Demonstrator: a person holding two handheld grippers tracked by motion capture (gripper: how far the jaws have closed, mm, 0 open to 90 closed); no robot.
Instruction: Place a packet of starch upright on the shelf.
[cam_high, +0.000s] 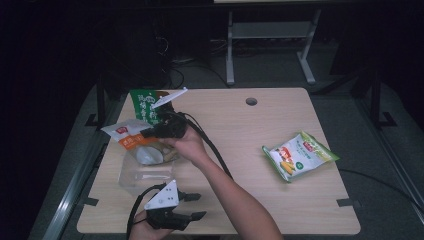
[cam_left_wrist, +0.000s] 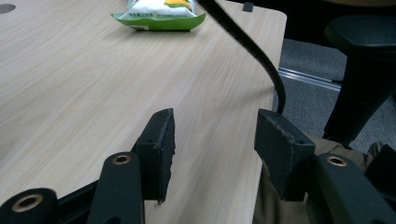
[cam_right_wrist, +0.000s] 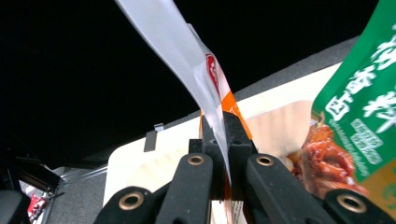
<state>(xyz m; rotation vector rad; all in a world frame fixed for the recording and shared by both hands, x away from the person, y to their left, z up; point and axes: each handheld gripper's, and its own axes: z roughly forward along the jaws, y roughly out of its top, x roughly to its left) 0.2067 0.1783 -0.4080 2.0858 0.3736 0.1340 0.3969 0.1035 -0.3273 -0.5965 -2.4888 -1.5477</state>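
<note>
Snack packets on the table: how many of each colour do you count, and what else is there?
Green and white packet: 1
Dark green packet: 1
White and orange packet, pinched in the right gripper: 1
Clear plastic bin: 1
Total: 4 things, 3 of them packets.

Overhead light fell evenly on the table (cam_high: 280, 120); the floor and room beyond it stayed nearly black. In my left gripper view, the tabletop ahead of my left gripper (cam_left_wrist: 215, 140) was bright, the far snack bag (cam_left_wrist: 161, 14) slightly soft. Behind my right gripper (cam_right_wrist: 223, 140), background was black; the near green packet (cam_right_wrist: 359, 121) blurred.
</note>
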